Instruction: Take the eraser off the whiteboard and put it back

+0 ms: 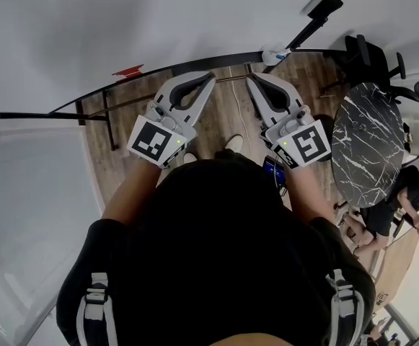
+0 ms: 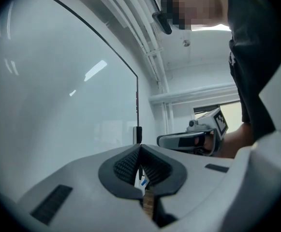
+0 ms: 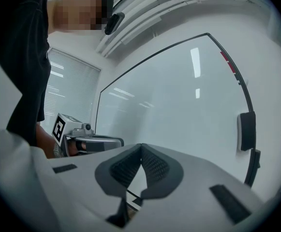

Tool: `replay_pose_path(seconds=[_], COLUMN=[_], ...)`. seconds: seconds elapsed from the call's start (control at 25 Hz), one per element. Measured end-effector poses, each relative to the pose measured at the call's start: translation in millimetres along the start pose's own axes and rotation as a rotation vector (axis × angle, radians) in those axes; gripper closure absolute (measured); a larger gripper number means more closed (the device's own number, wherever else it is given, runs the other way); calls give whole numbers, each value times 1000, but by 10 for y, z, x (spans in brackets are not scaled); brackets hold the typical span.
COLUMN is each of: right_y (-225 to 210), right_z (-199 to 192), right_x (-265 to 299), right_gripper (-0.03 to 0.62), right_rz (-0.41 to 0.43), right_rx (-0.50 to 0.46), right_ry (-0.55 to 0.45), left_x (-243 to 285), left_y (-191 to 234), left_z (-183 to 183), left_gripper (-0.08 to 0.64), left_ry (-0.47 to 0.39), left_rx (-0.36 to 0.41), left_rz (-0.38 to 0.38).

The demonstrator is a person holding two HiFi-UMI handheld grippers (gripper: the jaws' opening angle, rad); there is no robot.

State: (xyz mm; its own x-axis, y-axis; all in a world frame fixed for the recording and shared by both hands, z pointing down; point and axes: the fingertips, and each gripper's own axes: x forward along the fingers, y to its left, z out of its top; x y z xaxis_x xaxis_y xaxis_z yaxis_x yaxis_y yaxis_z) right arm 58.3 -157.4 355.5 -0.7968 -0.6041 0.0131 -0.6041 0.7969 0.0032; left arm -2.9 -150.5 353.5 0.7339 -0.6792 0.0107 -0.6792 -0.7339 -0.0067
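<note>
Black eraser [image 3: 247,131] clings to the whiteboard [image 3: 179,105] at three o'clock of our right gripper [image 3: 141,146], which, like our left gripper [image 2: 139,148], we hold pinched together and empty, seemingly because neither is reaching for it.

— That small white and blue thing [image 2: 142,182], seen through the gap of the left gripper [image 2: 139,150], what is it?
— Too small, I cannot tell. Also, the head view's right edge cuts off the seated person [image 1: 411,187].

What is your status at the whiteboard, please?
Left claw shut, empty. Right claw shut, empty. Eraser on whiteboard, untouched, by its right edge. Nothing in the way.
</note>
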Motion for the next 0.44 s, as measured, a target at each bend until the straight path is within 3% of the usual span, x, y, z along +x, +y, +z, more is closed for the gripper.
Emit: replay_pose_path(seconds=[0.44], right_y=[-115], right_z=[-19], right_x=[4], right_gripper=[589], right_rz=[-26], right_rx=[7], right_ry=[1], left_x=[90], left_y=[30], left_z=[-41], left_gripper=[557], left_ry=[5], left_rx=[-8], left_rz=[-14])
